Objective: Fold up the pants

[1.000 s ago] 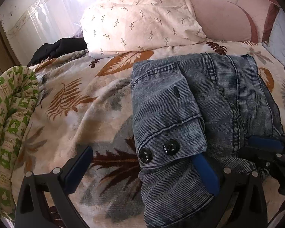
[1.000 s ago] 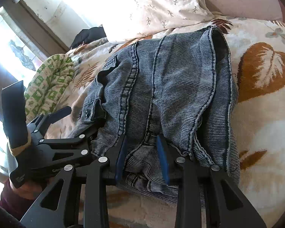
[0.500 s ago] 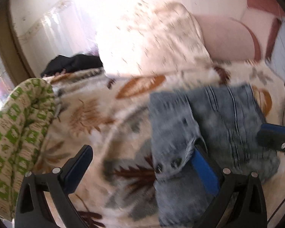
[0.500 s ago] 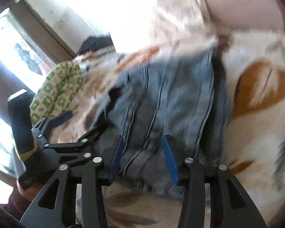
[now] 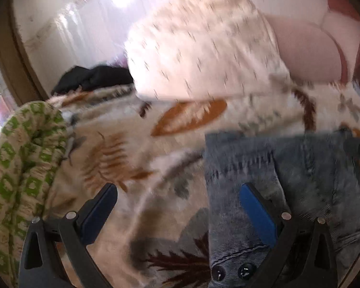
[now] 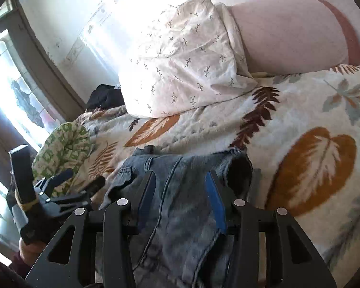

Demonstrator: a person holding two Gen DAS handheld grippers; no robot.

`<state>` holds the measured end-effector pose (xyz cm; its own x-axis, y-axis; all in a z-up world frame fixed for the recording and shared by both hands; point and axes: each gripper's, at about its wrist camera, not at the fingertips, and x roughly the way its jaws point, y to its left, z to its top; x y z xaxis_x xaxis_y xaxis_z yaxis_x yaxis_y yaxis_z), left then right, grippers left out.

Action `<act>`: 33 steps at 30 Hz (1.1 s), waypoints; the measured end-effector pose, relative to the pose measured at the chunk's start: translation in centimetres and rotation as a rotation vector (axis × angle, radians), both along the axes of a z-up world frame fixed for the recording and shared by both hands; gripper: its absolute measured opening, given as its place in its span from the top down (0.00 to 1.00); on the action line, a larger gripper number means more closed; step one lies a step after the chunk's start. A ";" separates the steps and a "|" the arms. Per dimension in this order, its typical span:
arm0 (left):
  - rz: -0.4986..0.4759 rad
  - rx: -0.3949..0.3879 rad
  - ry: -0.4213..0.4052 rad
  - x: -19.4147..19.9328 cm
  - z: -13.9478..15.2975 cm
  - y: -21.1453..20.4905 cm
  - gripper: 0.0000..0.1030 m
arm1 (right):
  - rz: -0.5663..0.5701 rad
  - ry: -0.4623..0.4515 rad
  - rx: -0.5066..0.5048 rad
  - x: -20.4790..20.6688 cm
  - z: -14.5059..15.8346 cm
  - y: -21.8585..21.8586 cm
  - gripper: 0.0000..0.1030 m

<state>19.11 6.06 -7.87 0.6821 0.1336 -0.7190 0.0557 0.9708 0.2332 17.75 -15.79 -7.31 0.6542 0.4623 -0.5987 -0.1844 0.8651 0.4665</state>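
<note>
The grey-blue denim pants (image 5: 300, 180) lie folded into a compact bundle on the leaf-print blanket (image 5: 136, 158); they also show in the right wrist view (image 6: 184, 216). My left gripper (image 5: 177, 216) is open wide and empty, its right finger over the bundle's left edge near two dark buttons (image 5: 232, 270). My right gripper (image 6: 180, 201) is open, its blue-padded fingers (image 6: 216, 204) held over the bundle's near part without closing on it. The left gripper also shows at the lower left of the right wrist view (image 6: 67, 187).
A white pillow with a twig print (image 6: 180, 62) and a pink cushion (image 6: 288, 36) lie at the head of the bed. A green-patterned cloth (image 5: 19, 168) is bunched at the left. A dark garment (image 5: 96, 79) lies by the wall. A bright window (image 6: 9, 91) is at the left.
Both grippers have pulled back and tilted up from the folded pants, which now sit lower in both views. The right gripper's fingers have opened wider. The bundle has stayed in place.
</note>
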 end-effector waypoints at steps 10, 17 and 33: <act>0.009 0.009 0.029 -0.5 -0.4 0.1 0.00 | -0.046 0.135 0.012 0.8 -2.2 -0.9 0.34; -0.088 -0.058 0.018 -3.7 1.9 -1.2 0.00 | -0.060 0.179 0.133 -1.5 0.0 -4.0 0.33; -0.212 0.035 0.066 -5.1 -2.0 -4.1 0.00 | 0.010 0.410 0.029 -0.7 -5.5 -2.6 0.75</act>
